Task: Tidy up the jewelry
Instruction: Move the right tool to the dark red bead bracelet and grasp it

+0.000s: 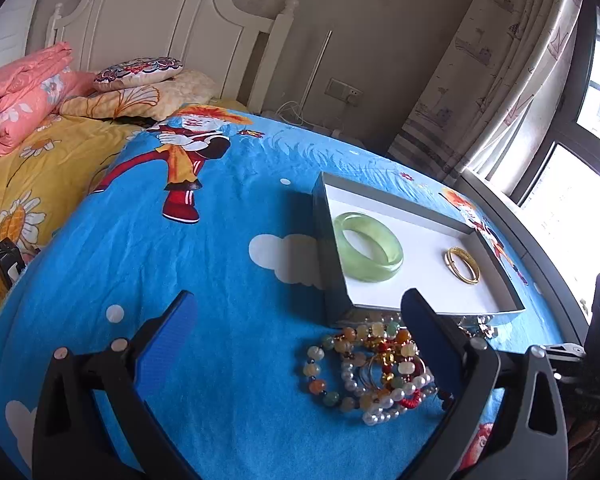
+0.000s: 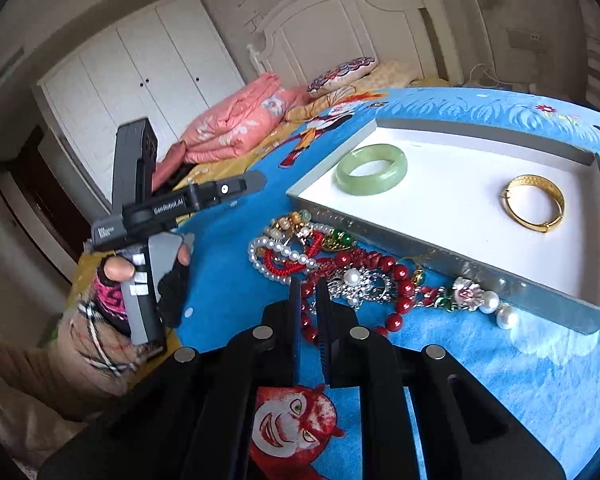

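Observation:
A grey box (image 1: 496, 311) (image 2: 452, 254) with a white floor lies on the blue bedspread. It holds a green jade bangle (image 1: 367, 246) (image 2: 371, 169) and a gold bangle (image 1: 462, 265) (image 2: 534, 202). A pile of jewelry (image 1: 374, 372) lies in front of the box: pearl strands (image 2: 278, 254), a red bead bracelet (image 2: 396, 280), a silver brooch (image 2: 358, 284), a pearl earring (image 2: 488, 304). My left gripper (image 1: 300, 308) is open, above the bedspread, its right finger over the pile. My right gripper (image 2: 309, 288) is shut on the red bead bracelet at the pile's near side.
The blue cartoon bedspread (image 1: 180, 280) covers the bed. A folded pink quilt (image 1: 20, 92) and pillows (image 1: 140, 68) lie near the white headboard (image 1: 160, 20). A window (image 1: 572, 184) and curtain are at the right. The left hand-held gripper body (image 2: 148, 216) shows in the right wrist view.

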`<state>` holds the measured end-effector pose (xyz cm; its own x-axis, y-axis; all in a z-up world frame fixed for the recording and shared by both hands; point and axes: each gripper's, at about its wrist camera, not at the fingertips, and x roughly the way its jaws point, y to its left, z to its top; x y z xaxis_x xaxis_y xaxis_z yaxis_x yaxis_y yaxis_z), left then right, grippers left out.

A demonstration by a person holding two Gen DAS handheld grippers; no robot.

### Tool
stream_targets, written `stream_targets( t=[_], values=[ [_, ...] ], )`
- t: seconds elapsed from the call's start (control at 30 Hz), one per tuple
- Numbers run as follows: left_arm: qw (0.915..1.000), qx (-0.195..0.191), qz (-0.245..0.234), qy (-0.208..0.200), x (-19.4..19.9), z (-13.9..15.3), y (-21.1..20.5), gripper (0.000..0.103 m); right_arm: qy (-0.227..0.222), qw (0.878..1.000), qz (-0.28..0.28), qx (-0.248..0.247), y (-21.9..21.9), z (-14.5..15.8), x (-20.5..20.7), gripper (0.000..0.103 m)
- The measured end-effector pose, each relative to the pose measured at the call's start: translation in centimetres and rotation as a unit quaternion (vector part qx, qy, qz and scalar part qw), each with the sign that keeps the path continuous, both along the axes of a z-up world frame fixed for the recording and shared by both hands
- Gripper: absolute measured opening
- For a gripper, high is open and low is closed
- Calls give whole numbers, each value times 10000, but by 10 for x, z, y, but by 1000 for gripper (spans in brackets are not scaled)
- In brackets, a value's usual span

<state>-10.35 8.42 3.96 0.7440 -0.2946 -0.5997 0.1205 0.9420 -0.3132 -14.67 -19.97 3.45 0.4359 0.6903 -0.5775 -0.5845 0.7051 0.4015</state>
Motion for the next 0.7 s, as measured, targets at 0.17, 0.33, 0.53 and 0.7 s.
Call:
stream_targets(
  t=[0.17, 0.33, 0.53, 0.7],
  values=[
    [10000, 11, -43, 0, 0, 0, -2, 101, -109, 9979, -410, -486, -1, 3, 3, 14],
    [10000, 27, -41, 22, 1, 0, -4, 101, -73, 9956, -139, -921, 27, -3, 1, 14],
    [10000, 17, -68, -18, 0, 2, -4, 101, 493, 9930, -59, -1074, 37, -27, 9, 26],
    [9999, -3, -82, -66, -1, 3, -4, 101, 431, 9985, 88, -330, 18, -21, 3, 70]
  ],
)
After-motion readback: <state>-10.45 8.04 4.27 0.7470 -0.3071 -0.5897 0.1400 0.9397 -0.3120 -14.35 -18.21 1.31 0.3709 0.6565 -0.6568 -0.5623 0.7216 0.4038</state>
